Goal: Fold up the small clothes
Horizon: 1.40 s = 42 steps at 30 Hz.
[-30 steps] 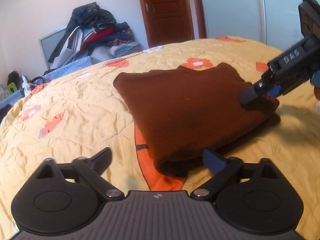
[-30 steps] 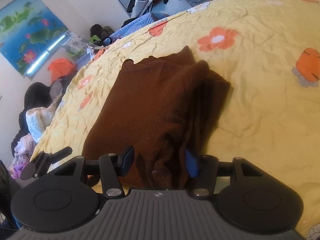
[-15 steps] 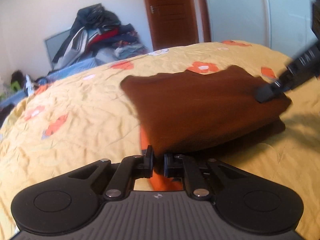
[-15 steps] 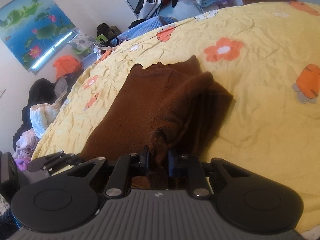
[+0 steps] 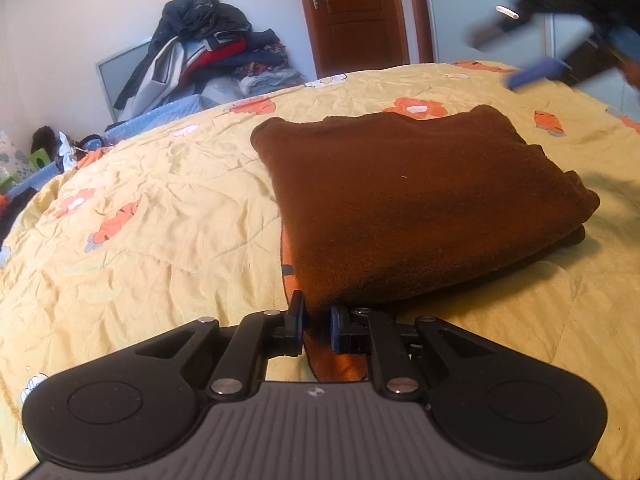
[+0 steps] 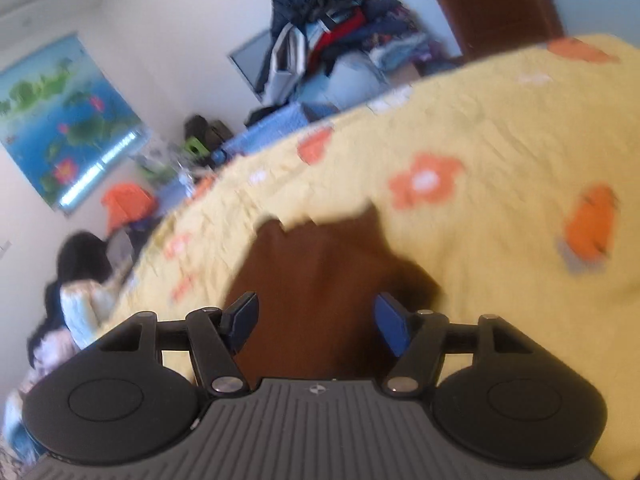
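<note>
A folded brown garment [image 5: 420, 200] lies on the yellow flowered quilt [image 5: 160, 220]. My left gripper [image 5: 316, 320] pinches its near corner, which sits between the pads while the jaws ease slightly apart. In the right wrist view the garment [image 6: 320, 280] shows below and beyond my right gripper [image 6: 316, 320], whose jaws are opening with nothing clamped between them. That view is blurred by motion. The right gripper [image 5: 508, 56] also appears as a blur high at the top right of the left wrist view, lifted clear of the cloth.
A heap of mixed clothes [image 5: 208, 48] is piled against the far wall beyond the bed. A brown door [image 5: 352, 12] stands behind it. A pond poster [image 6: 60, 120] hangs on the left wall, with more clutter on the floor below.
My left gripper went from wide open to shut on the garment's near corner. My right gripper pinched the far edge, then let go, opened and rose off the cloth.
</note>
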{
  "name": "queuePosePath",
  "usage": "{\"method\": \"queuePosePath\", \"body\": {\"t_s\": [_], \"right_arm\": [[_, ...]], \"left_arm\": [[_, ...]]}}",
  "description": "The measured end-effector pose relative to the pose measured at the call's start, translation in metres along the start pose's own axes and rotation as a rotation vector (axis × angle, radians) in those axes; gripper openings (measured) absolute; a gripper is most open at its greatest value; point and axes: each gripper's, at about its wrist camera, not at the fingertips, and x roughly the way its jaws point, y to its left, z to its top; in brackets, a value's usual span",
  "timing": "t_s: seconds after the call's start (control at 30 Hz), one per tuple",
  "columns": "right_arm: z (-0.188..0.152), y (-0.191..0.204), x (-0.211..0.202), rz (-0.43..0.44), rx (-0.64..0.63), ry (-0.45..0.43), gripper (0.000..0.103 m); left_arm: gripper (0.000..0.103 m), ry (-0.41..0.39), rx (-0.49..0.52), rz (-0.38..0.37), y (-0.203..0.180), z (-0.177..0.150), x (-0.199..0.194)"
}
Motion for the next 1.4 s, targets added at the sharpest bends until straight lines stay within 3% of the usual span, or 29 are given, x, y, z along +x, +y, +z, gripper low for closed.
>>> {"method": "queuePosePath", "body": {"t_s": [0.13, 0.17, 0.23, 0.27, 0.3, 0.4, 0.43, 0.5, 0.53, 0.57, 0.63, 0.73, 0.77, 0.8, 0.83, 0.87, 0.9, 1.0, 1.1, 1.2, 1.27, 1.33, 1.4], "right_arm": [[0.019, 0.012, 0.063, 0.023, -0.036, 0.108, 0.073], [0.018, 0.012, 0.081, -0.015, -0.065, 0.150, 0.079], [0.006, -0.003, 0.112, -0.159, -0.116, 0.216, 0.076], [-0.001, -0.010, 0.114, -0.213, -0.172, 0.166, 0.076], [-0.006, -0.013, 0.109, -0.188, -0.189, 0.142, 0.076], [-0.007, -0.008, 0.080, -0.192, -0.118, 0.129, 0.079], [-0.009, -0.009, 0.062, -0.158, -0.082, 0.091, 0.081], [-0.015, -0.019, 0.024, -0.064, 0.033, 0.025, 0.095], [-0.021, -0.027, 0.010, -0.024, 0.094, 0.021, 0.100], [-0.028, -0.036, 0.002, 0.007, 0.145, 0.046, 0.099], [-0.042, -0.049, 0.000, 0.024, 0.214, 0.124, 0.094], [-0.063, -0.052, 0.014, 0.066, 0.244, 0.218, 0.089], [-0.067, -0.049, 0.018, 0.098, 0.251, 0.231, 0.087], [-0.071, -0.046, 0.023, 0.133, 0.271, 0.252, 0.083], [-0.072, -0.044, 0.028, 0.153, 0.287, 0.268, 0.079], [-0.074, -0.041, 0.031, 0.157, 0.284, 0.275, 0.065], [-0.075, -0.038, 0.035, 0.142, 0.266, 0.295, 0.035], [-0.078, -0.030, 0.028, 0.131, 0.202, 0.309, 0.027], [-0.086, -0.023, 0.003, 0.178, 0.166, 0.298, 0.026], [-0.102, -0.029, 0.002, 0.146, 0.155, 0.332, 0.027], [-0.099, -0.037, -0.001, 0.180, 0.229, 0.307, 0.047], [-0.081, -0.037, -0.012, 0.137, 0.256, 0.221, 0.062], [-0.056, -0.031, -0.026, 0.101, 0.220, 0.097, 0.065]], "left_arm": [[0.012, 0.005, -0.009, -0.005, 0.001, 0.001, -0.002], [0.012, 0.008, -0.020, -0.015, 0.004, 0.001, -0.002], [0.014, 0.019, -0.058, -0.045, 0.013, 0.000, -0.004], [0.014, 0.027, -0.082, -0.068, 0.019, 0.000, -0.006], [0.014, 0.036, -0.109, -0.098, 0.025, 0.000, -0.011], [0.017, 0.048, -0.224, -0.258, 0.053, -0.003, -0.029], [0.027, 0.041, -0.271, -0.302, 0.064, -0.005, -0.034], [0.063, 0.039, -0.388, -0.381, 0.088, -0.007, -0.035], [0.089, 0.033, -0.462, -0.413, 0.100, -0.007, -0.033], [0.094, 0.017, -0.534, -0.441, 0.109, -0.007, -0.029], [0.093, 0.043, -0.630, -0.521, 0.119, -0.001, -0.009], [0.092, 0.146, -0.679, -0.606, 0.111, 0.011, 0.032], [0.088, 0.206, -0.686, -0.632, 0.104, 0.014, 0.047], [0.085, 0.203, -0.681, -0.658, 0.099, 0.017, 0.052], [0.065, 0.217, -0.666, -0.667, 0.092, 0.021, 0.057], [0.031, 0.254, -0.652, -0.647, 0.086, 0.024, 0.060], [0.027, 0.277, -0.635, -0.618, 0.082, 0.025, 0.060], [0.020, 0.253, -0.610, -0.607, 0.082, 0.025, 0.038], [0.020, 0.251, -0.565, -0.618, 0.081, 0.012, 0.018], [0.031, 0.254, -0.531, -0.567, 0.077, 0.003, 0.016], [0.043, 0.245, -0.530, -0.506, 0.079, 0.009, 0.006], [0.048, 0.155, -0.471, -0.413, 0.080, 0.020, -0.017], [0.060, 0.054, -0.375, -0.340, 0.073, 0.037, -0.038]]}}
